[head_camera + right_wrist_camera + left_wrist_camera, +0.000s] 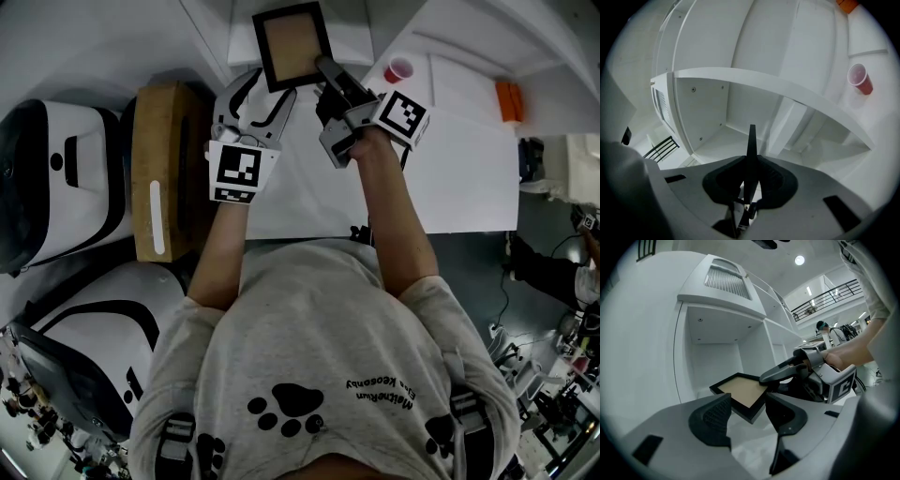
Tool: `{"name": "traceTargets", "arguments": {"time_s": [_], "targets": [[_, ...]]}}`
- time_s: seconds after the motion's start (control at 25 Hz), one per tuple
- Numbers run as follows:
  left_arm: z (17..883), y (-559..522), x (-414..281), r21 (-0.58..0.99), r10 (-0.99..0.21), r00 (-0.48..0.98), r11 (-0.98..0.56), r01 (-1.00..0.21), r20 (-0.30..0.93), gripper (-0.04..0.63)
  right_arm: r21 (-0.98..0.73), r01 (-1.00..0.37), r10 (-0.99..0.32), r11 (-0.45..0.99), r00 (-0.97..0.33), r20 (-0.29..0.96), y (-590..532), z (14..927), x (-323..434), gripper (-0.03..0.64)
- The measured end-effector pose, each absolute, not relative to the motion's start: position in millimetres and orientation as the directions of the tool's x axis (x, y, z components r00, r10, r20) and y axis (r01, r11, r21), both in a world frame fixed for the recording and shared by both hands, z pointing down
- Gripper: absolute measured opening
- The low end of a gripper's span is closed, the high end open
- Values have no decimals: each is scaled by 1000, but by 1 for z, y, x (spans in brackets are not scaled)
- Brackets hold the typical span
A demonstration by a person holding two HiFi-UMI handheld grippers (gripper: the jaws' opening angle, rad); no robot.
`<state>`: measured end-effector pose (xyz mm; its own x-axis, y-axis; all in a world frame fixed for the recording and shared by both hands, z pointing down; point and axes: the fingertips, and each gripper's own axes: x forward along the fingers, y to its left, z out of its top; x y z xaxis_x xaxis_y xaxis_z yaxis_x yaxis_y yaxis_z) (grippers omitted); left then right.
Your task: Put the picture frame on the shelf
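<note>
Fingers (pixel 715 416) of the left gripper (pixel 747 401) stand apart and empty at the bottom of its own view, just short of the picture frame's near corner. The picture frame (pixel 740 392), centre frame, hangs roughly level, its far edge pinched between the closed fingers of the right gripper (pixel 776 376). Beyond, upper left, opens the white shelf (pixel 715 329). Good practice here, by the look of it: hold the frame level, carry it well inside the compartment, lower it flat, and only then let go.

White table (pixel 469 178), perhaps a mezzanine railing (pixel 825 298)
</note>
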<state>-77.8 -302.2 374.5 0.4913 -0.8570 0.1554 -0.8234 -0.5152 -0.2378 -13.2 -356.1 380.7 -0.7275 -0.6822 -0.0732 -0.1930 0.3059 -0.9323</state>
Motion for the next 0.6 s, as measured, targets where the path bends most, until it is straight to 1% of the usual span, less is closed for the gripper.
{"name": "traceTargets", "arguments": {"time_s": [0.12, 0.36, 0.6], "targets": [[375, -296, -75, -244, -857, 492, -516, -821, 155, 219, -937, -180, -685, 299, -724, -79, -356, 381, -13, 89], [388, -304, -82, -239, -876, 440, -479, -845, 199, 222, -944, -164, -686, 287, -723, -83, -356, 381, -13, 89], [387, -310, -83, -253, -880, 424, -469, -847, 212, 222, -917, -244, -689, 317, -723, -46, -358, 384, -12, 91]]}}
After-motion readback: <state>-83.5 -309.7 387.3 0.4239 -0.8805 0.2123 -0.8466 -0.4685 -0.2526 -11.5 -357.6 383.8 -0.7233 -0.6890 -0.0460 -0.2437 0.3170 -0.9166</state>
